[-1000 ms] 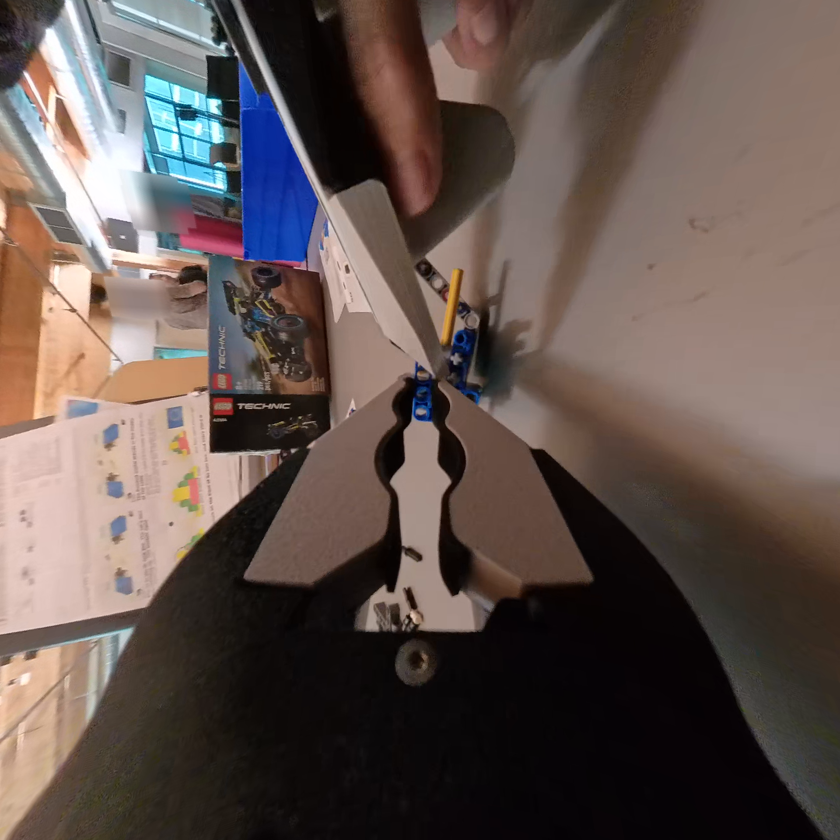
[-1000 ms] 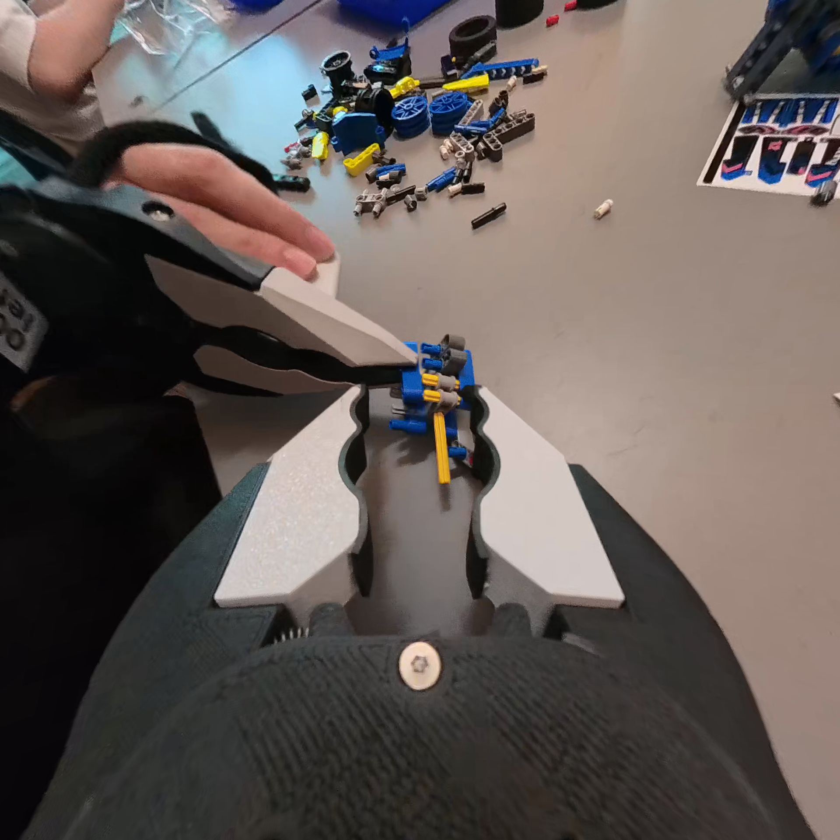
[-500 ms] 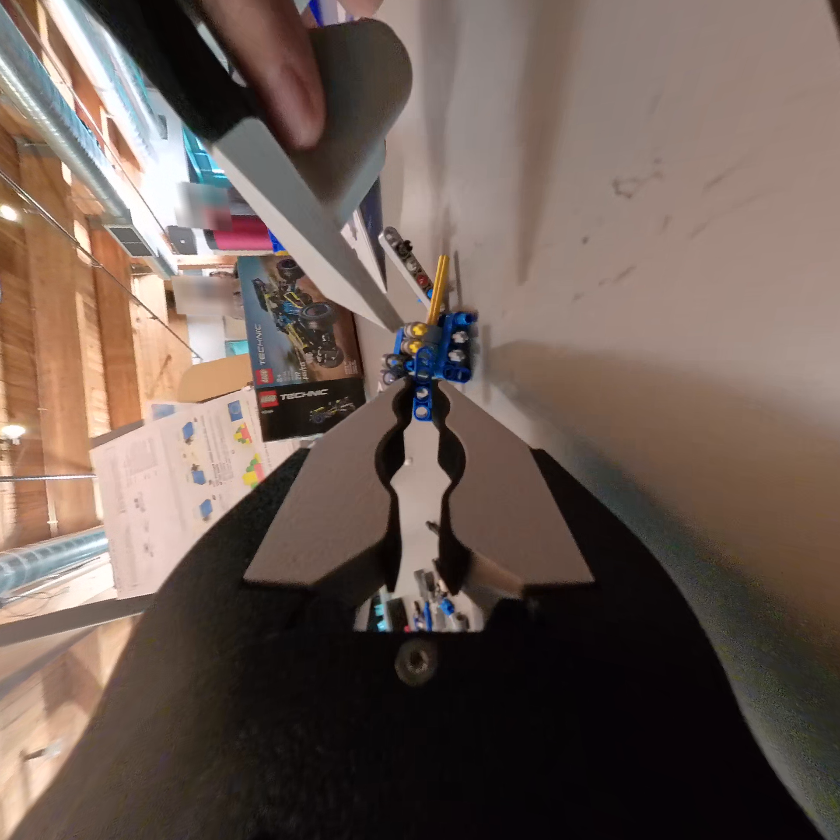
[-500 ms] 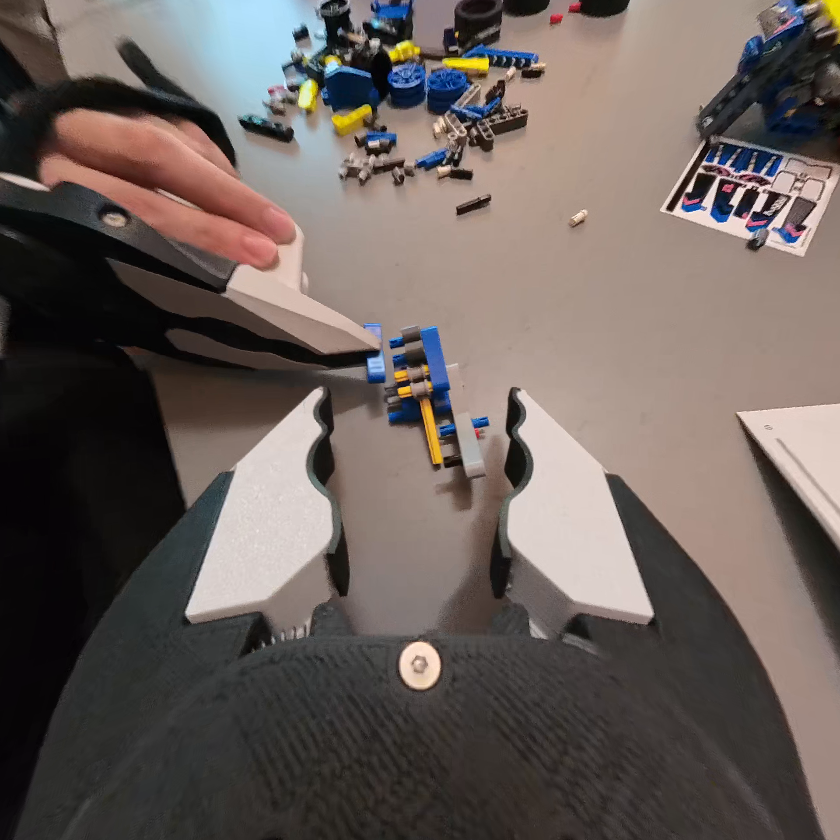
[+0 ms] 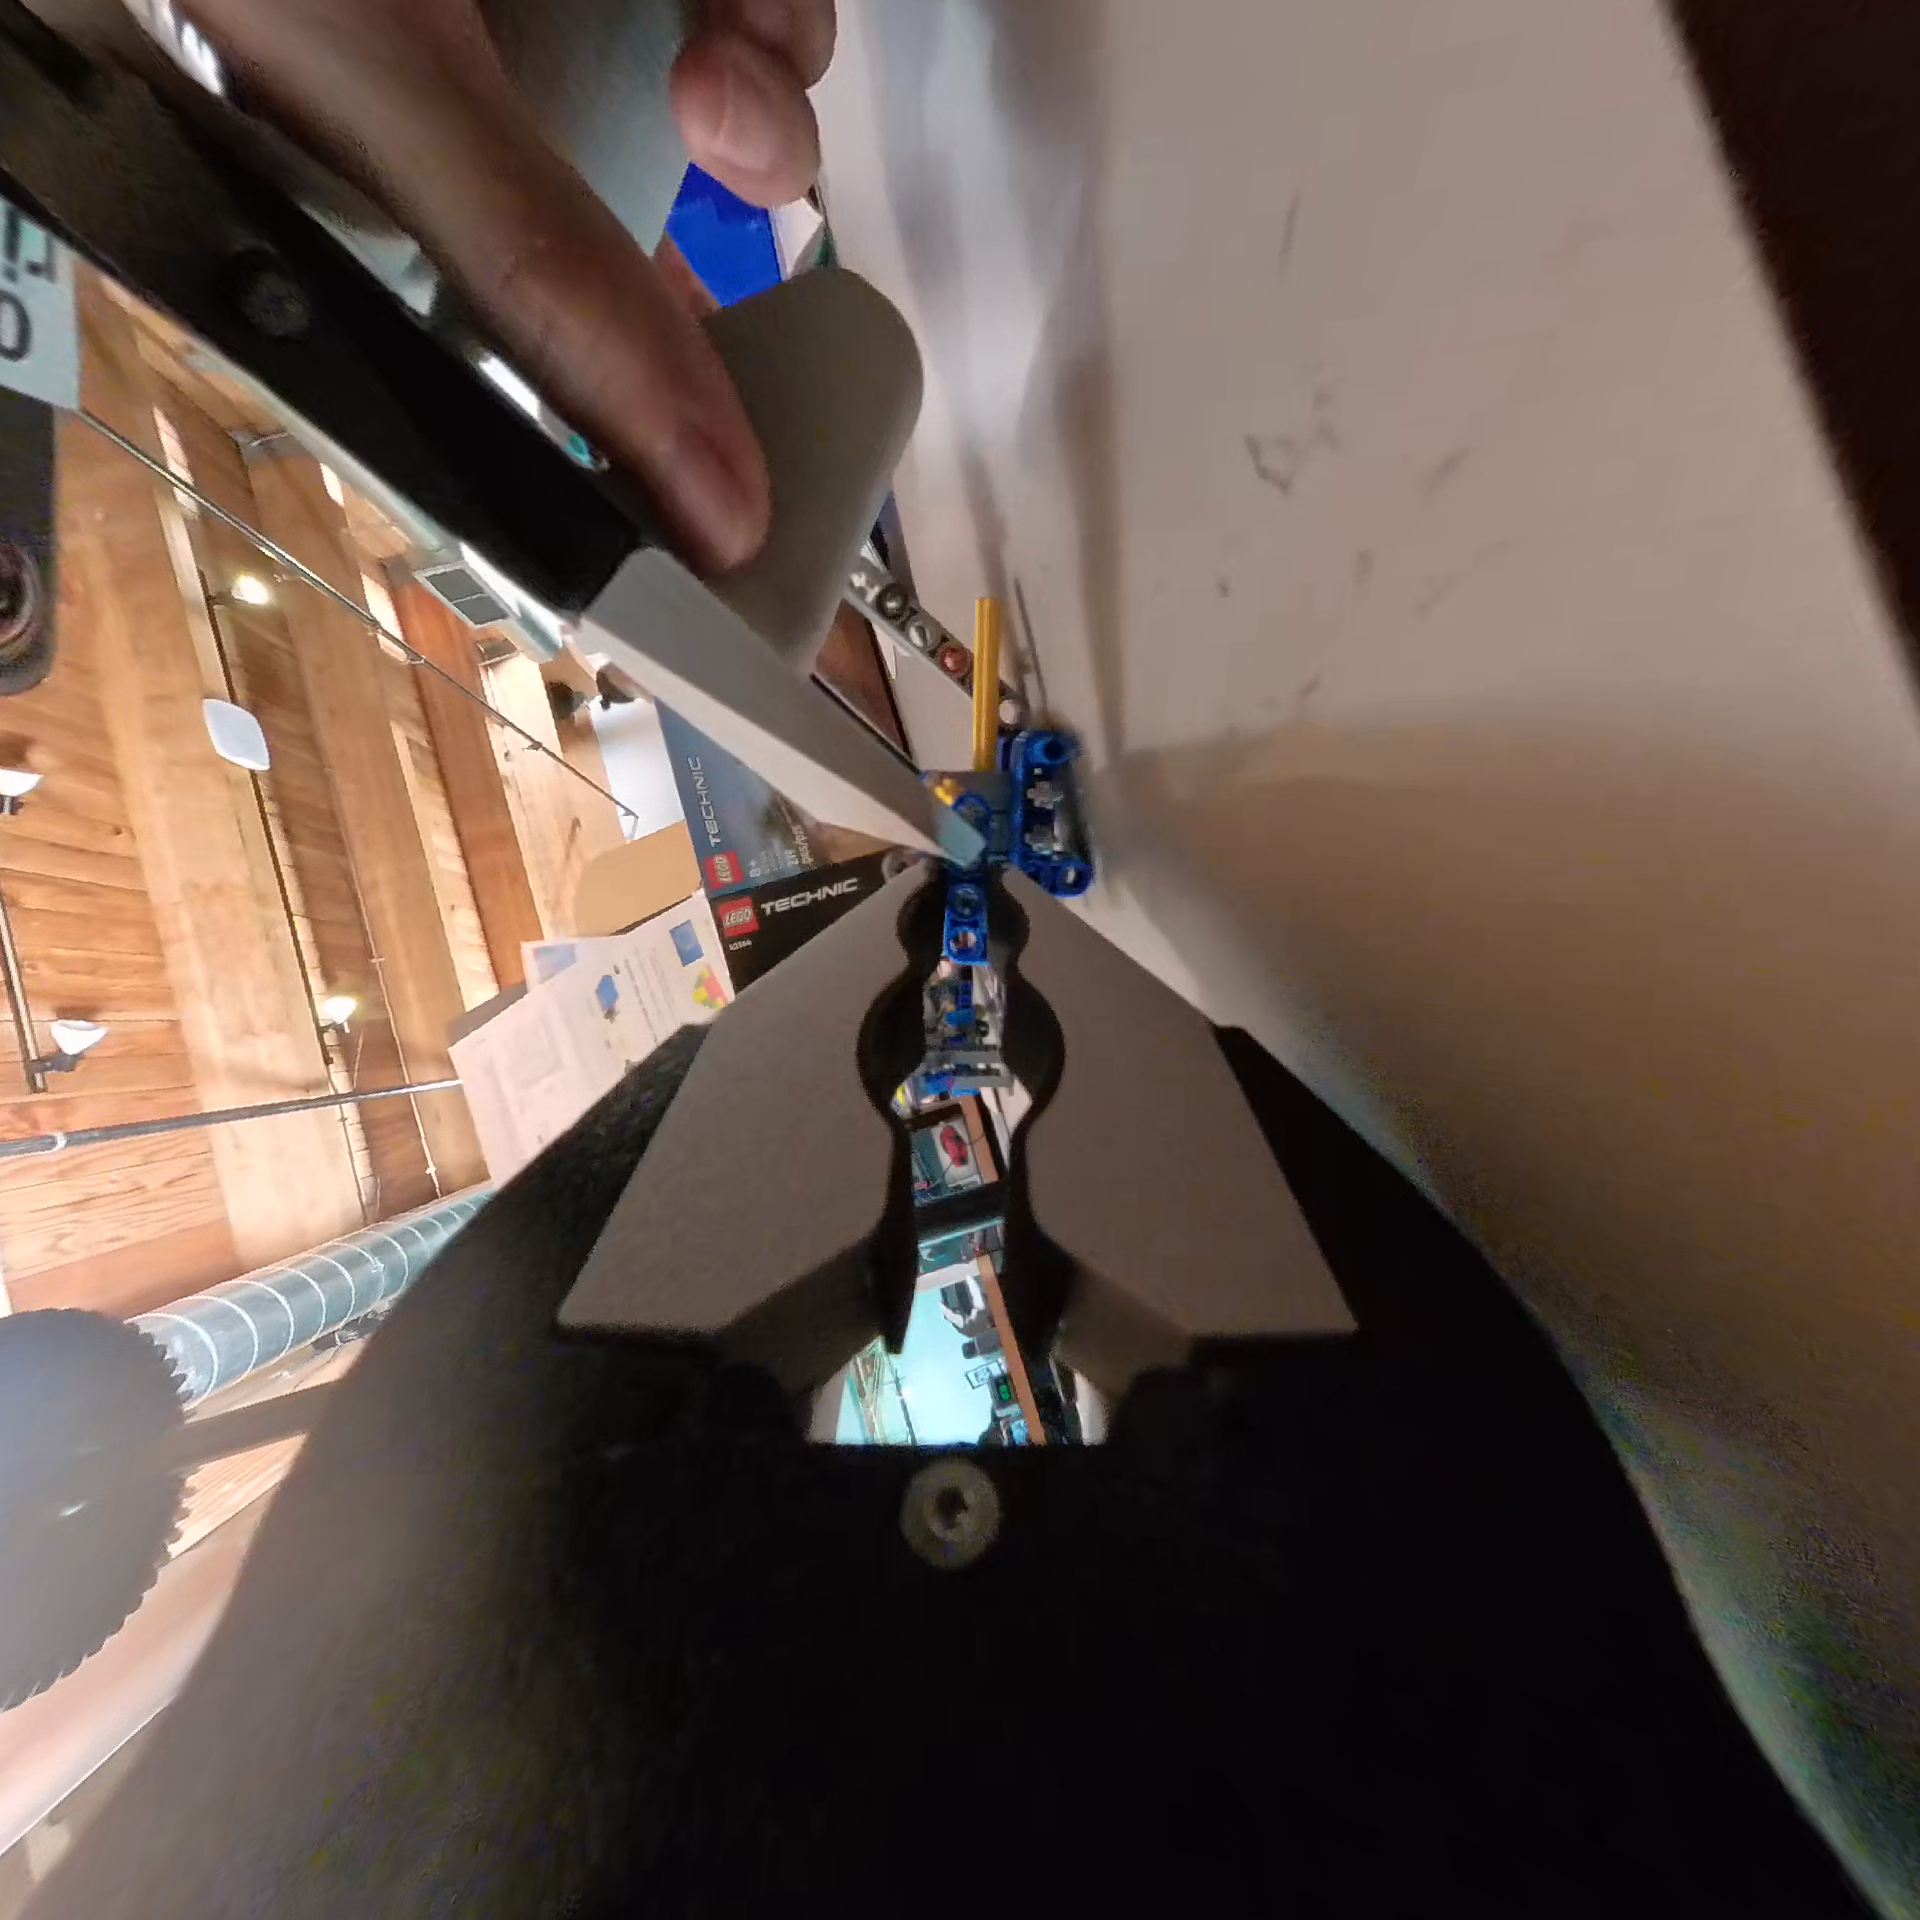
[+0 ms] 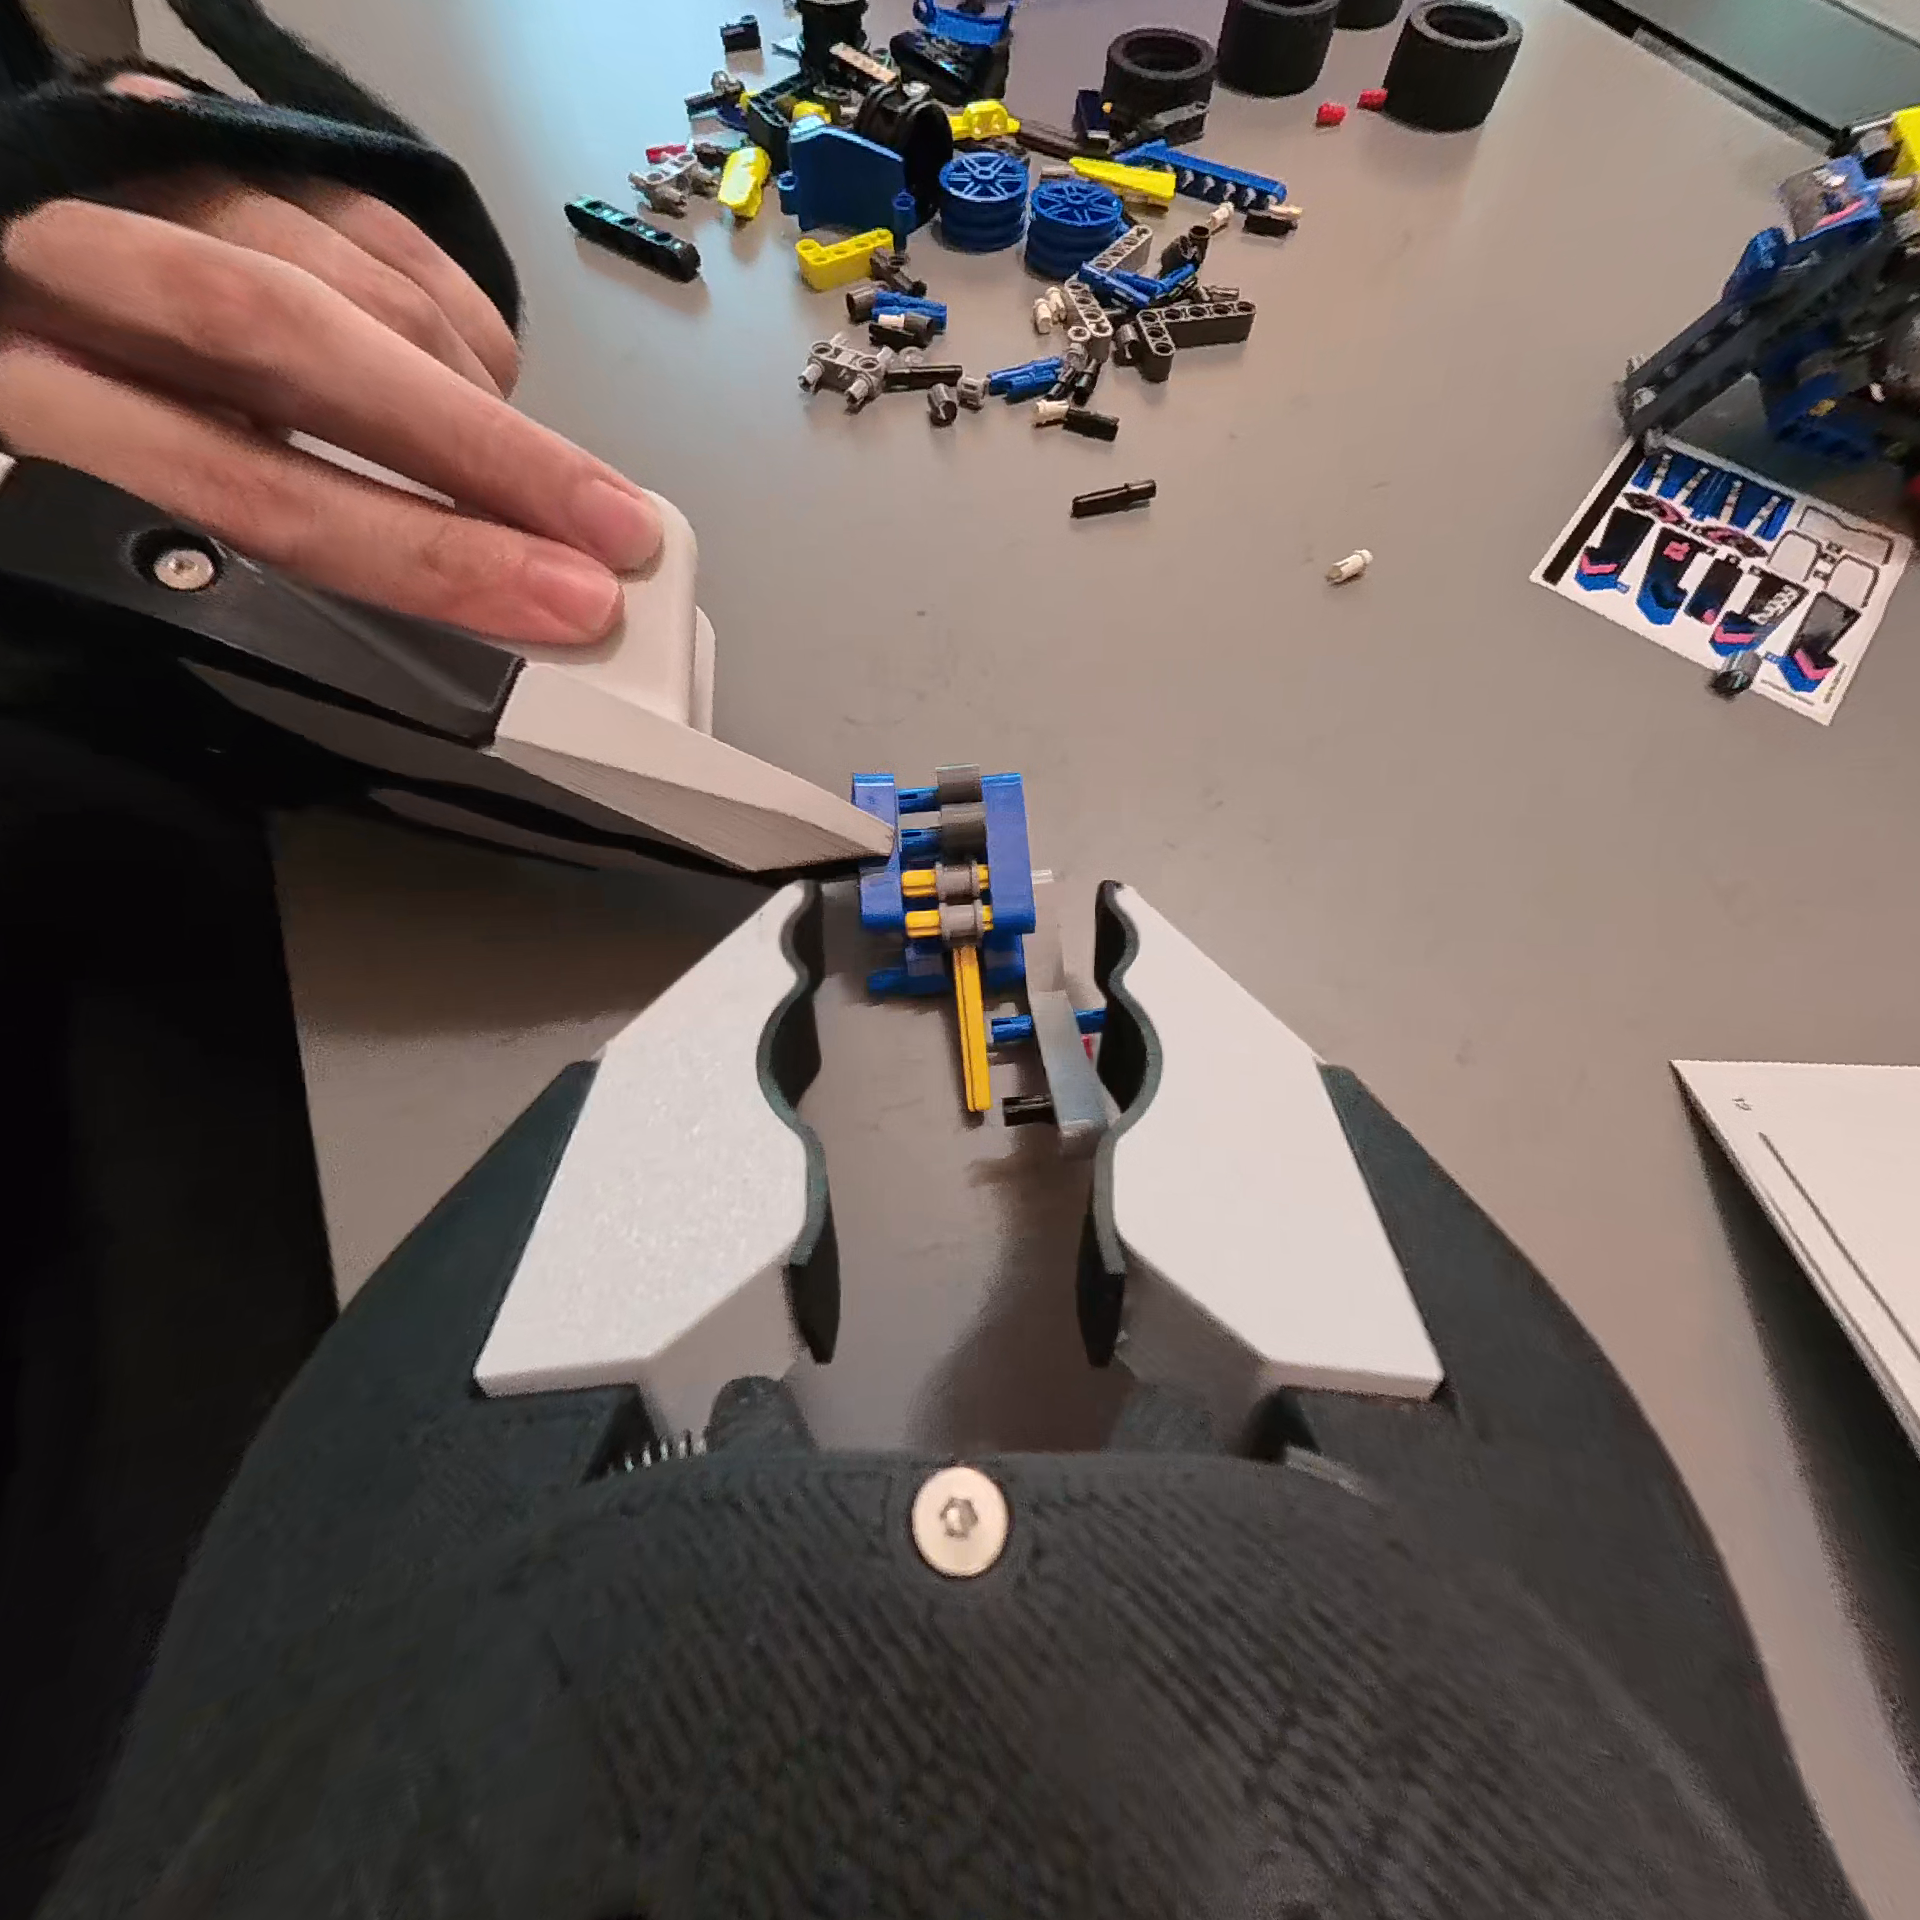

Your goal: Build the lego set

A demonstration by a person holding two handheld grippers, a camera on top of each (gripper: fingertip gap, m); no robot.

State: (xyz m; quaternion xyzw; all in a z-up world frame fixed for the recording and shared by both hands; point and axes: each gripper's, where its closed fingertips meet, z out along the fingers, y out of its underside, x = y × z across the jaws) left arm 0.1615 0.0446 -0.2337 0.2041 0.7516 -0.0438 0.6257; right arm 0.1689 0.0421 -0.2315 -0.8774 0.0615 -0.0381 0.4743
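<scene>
Here, studded blue plastic assembly [image 6: 940, 883], wavy-edged left gripper [image 5: 971, 920] clamped

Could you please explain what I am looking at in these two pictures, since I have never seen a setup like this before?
There is no robot here: a person holds a two-finger gripper in each hand, and each gripper carries a camera that looks forward along its own fingers.

In the left wrist view, the left gripper is shut on a small blue piece of the lego assembly; that view is rolled sideways.

In the right wrist view, the right gripper is open, its fingers on either side of the same assembly, which sits on the grey table. The left gripper enters from the left, under the person's hand.

Farther back lie a pile of loose pieces, black tyres, a sticker sheet and a partly built model.
</scene>
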